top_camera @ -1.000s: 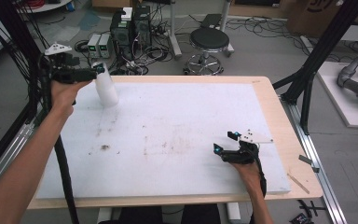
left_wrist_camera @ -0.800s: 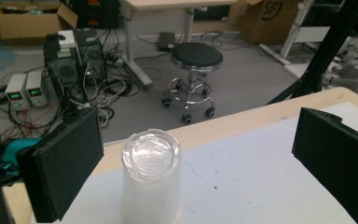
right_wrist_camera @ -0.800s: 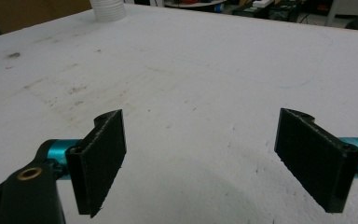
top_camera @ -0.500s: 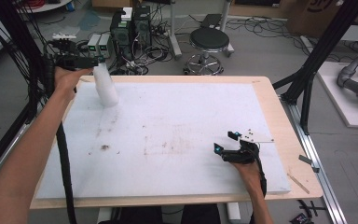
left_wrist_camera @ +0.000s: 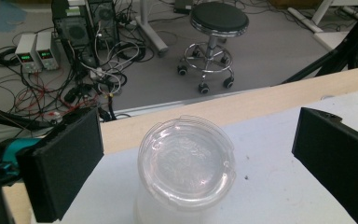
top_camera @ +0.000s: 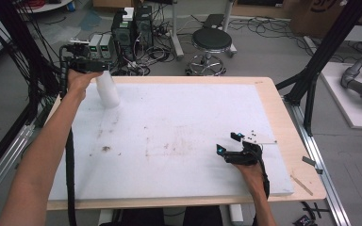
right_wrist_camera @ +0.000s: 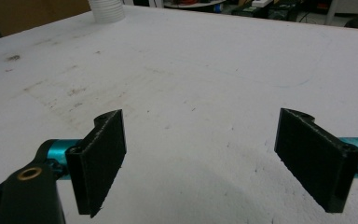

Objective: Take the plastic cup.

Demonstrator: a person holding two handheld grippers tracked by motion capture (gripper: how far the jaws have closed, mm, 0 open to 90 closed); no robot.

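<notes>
A white plastic container point(top_camera: 107, 89) with a clear lid point(left_wrist_camera: 186, 161) stands at the far left of the white table top point(top_camera: 179, 127). My left gripper point(top_camera: 102, 69) hovers at its top. In the left gripper view my left gripper point(left_wrist_camera: 198, 128) is open, with its pads point(left_wrist_camera: 67, 163) standing wide on either side of the lid and a gap on each side. My right gripper point(top_camera: 229, 143) rests near the front right of the table, open with nothing between its jaws. From the right gripper view point(right_wrist_camera: 205, 158) the container point(right_wrist_camera: 106, 10) shows far off.
The wooden table rim point(top_camera: 283, 122) runs along the right and far sides. Beyond the far edge are a black stool point(top_camera: 211, 40), computer cases point(top_camera: 132, 26) and tangled cables on the floor. Black frame posts point(top_camera: 320, 61) stand at the right.
My left gripper has shifted toward the table's far edge and then right, ending lower at the container's top. The container and the right gripper have stayed put.
</notes>
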